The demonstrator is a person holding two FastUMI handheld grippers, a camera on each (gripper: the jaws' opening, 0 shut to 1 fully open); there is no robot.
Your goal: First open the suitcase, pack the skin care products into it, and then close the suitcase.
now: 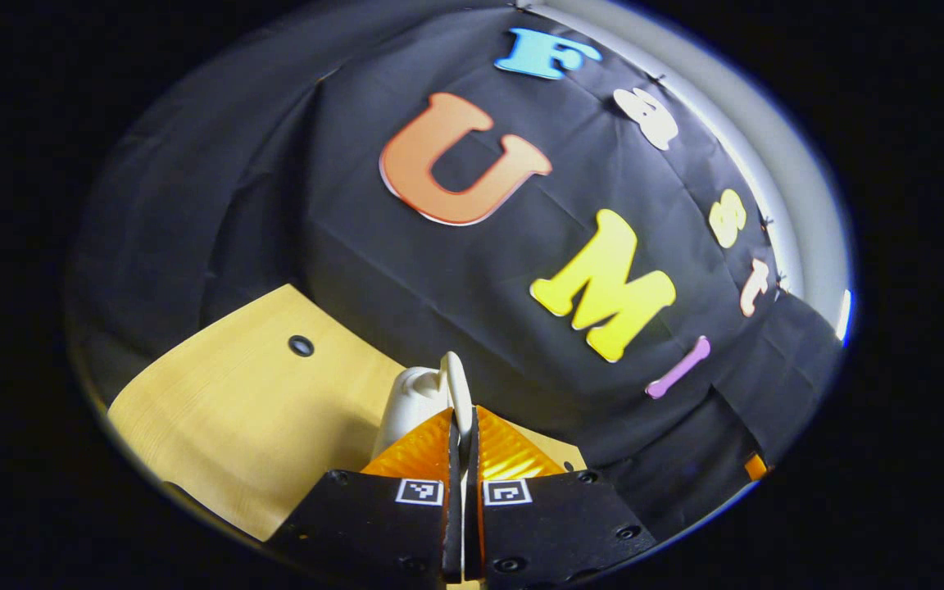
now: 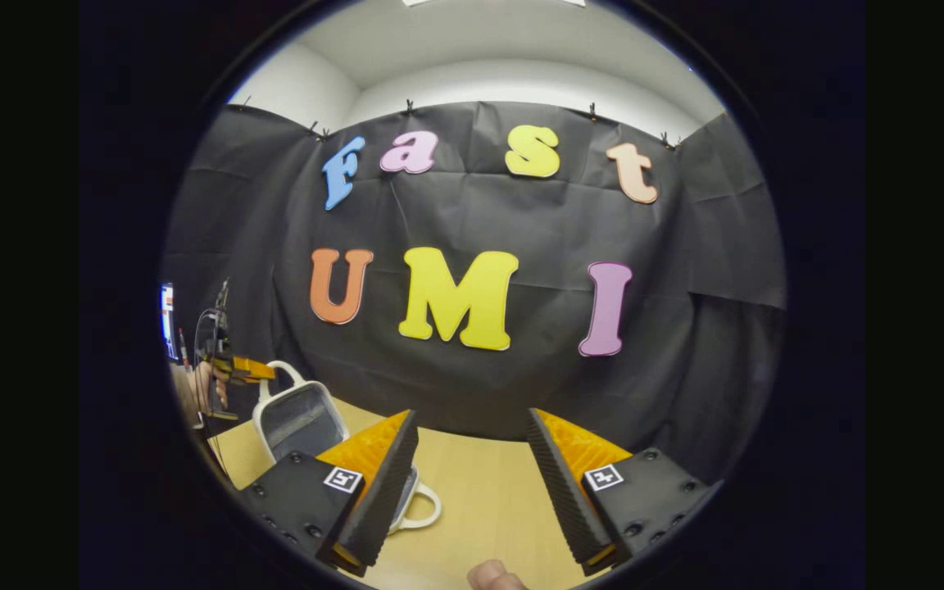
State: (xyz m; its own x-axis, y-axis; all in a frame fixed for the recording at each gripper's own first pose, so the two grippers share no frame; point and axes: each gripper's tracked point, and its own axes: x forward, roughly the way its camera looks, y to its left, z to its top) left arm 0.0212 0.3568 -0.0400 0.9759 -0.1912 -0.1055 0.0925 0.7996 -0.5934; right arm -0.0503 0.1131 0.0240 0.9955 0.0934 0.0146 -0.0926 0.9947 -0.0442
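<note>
In the right gripper view a small white suitcase [image 2: 298, 419] stands at the left of the table, its lid raised and its grey inside facing me. My left gripper [image 2: 252, 370] grips the looped handle [image 2: 288, 373] on top of the lid, and a hand [image 2: 210, 385] holds that gripper. A second white handle [image 2: 427, 510] lies on the table by the case's base. In the left gripper view my left gripper [image 1: 462, 426] is shut on the thin white handle [image 1: 456, 381], beside the white shell [image 1: 410, 401]. My right gripper [image 2: 472, 459] hangs open over bare table.
The light wooden table [image 2: 480, 492] runs up to the black cloth wall behind it. In the left gripper view the table [image 1: 234, 410] has a small dark hole [image 1: 301, 346] near its far edge. A fingertip [image 2: 492, 578] shows at the bottom.
</note>
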